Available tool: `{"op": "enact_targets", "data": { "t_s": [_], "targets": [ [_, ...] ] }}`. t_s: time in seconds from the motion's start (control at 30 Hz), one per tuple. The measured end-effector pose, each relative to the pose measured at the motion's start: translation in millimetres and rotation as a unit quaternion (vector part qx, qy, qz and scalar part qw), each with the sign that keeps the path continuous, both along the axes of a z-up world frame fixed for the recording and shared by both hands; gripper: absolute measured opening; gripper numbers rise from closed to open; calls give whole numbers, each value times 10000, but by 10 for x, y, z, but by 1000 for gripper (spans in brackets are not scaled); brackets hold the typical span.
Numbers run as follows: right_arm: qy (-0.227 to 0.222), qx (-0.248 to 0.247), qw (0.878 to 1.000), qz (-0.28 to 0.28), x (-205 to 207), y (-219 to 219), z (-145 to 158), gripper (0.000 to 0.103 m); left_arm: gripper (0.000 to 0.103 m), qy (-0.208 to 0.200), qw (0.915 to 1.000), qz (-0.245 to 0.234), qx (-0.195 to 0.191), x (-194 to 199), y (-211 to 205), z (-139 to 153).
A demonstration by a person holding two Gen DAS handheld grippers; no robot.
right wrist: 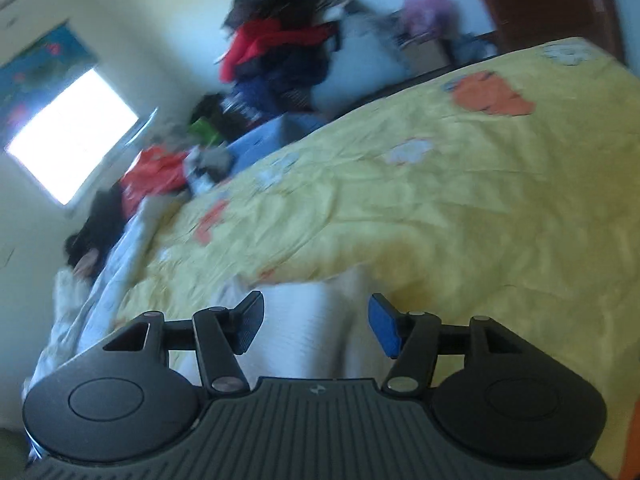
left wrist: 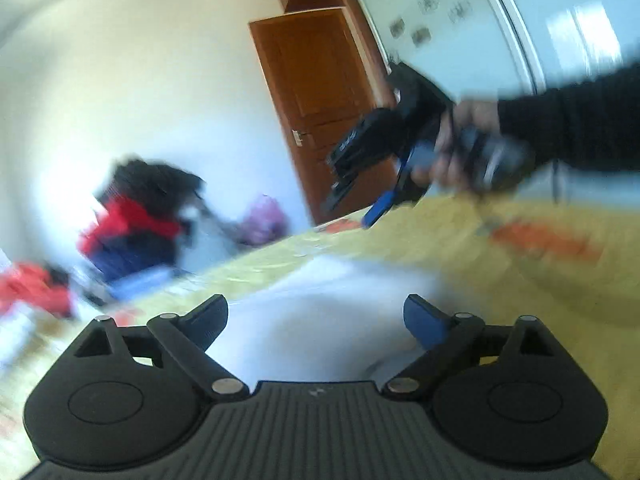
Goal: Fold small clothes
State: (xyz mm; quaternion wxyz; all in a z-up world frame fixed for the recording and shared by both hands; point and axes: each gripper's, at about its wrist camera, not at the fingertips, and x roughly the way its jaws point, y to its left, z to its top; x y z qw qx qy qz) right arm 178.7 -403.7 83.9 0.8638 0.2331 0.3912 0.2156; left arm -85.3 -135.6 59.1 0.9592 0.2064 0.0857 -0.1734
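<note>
White garment: small pale cloth, blurred, laid on the bed; seen between and beyond the fingers in both wrist views. Exact type cannot be told.

Bed: covered by a yellow bedspread printed with orange and white shapes; the garment lies near its close edge.

Left gripper: jaws spread wide, nothing held; positioned just above the garment, with contact not discernible.

Right gripper: jaws parted, nothing clamped between the pads; garment seen in the gap, contact not discernible. In the left wrist view this gripper is seen raised over the far part of the bed, held by the right hand in a dark sleeve; strongly blurred.

Clothes pile: red, navy and black items stacked beyond the far side of the bed, against the wall.

Orange-red item: lying at the bed's far left corner, beside a blue cloth.

Wooden door: brown, beyond the bed.

Window: bright, on the wall left of the bed.
</note>
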Motion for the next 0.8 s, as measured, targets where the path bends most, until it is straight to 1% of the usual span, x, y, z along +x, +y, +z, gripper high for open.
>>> {"op": "enact_targets", "data": {
  "t_s": [0.03, 0.07, 0.1, 0.13, 0.17, 0.23, 0.27, 0.3, 0.33, 0.37, 0.4, 0.47, 0.5, 0.53, 0.57, 0.63, 0.67, 0.73, 0.77, 0.8],
  "targets": [
    [-2, -149, 9998, 152, 13, 92, -5, 61, 95, 5, 9993, 148, 331, 24, 21, -79],
    [28, -374, 9988, 304, 40, 207, -32, 62, 95, 82, 9969, 373, 682, 78, 44, -180],
    [100, -575, 9976, 373, 86, 298, -70, 61, 95, 150, 9948, 545, 853, 72, 30, -233],
    [201, -718, 9965, 371, 133, 369, -131, 61, 95, 225, 9930, 699, 928, 102, 67, -268],
    [303, -743, 9962, 354, 176, 422, -191, 60, 95, 331, 9925, 754, 899, 136, 106, -288],
    [456, -697, 9957, 404, 224, 504, -280, 57, 94, 391, 9927, 737, 876, 144, 110, -296],
    [475, -757, 9951, 420, 236, 552, -315, 57, 92, 377, 9926, 705, 919, 145, 103, -314],
    [468, -878, 9940, 444, 240, 600, -345, 58, 88, 380, 9926, 657, 951, 151, 94, -352],
    [498, -1032, 9924, 450, 248, 633, -395, 57, 80, 453, 9925, 641, 940, 184, 87, -391],
    [500, -1059, 9921, 445, 233, 633, -426, 52, 73, 578, 9919, 654, 920, 237, 57, -418],
    [445, -972, 9933, 449, 218, 630, -448, 43, 67, 619, 9917, 673, 909, 281, 38, -444],
    [331, -867, 9946, 467, 169, 604, -411, 26, 51, 518, 9929, 673, 832, 291, 39, -407],
    [221, -871, 9949, 463, 123, 591, -358, 22, 27, 438, 9934, 700, 797, 301, 41, -388],
    [99, -877, 9948, 507, 80, 555, -300, 20, 20, 342, 9926, 825, 821, 316, 46, -379],
    [-42, -861, 9947, 559, 36, 517, -228, 15, 20, 398, 9930, 778, 790, 327, 75, -352],
    [-203, -710, 9961, 481, -47, 344, -146, 15, 20, 503, 9939, 664, 719, 362, 99, -354],
    [-133, -686, 9968, 393, -31, 255, -187, 14, 20, 471, 9941, 619, 762, 363, 91, -378],
    [253, -671, 9972, 206, 16, 137, -412, 14, 20, 356, 9939, 556, 887, 375, 34, -431],
    [310, -645, 9973, 186, -8, 137, -498, 14, 20, 330, 9935, 604, 910, 370, 5, -454],
    [241, -539, 9982, 117, -56, 136, -528, 15, 20, 336, 9932, 653, 901, 418, -1, -462]
  ]
}}
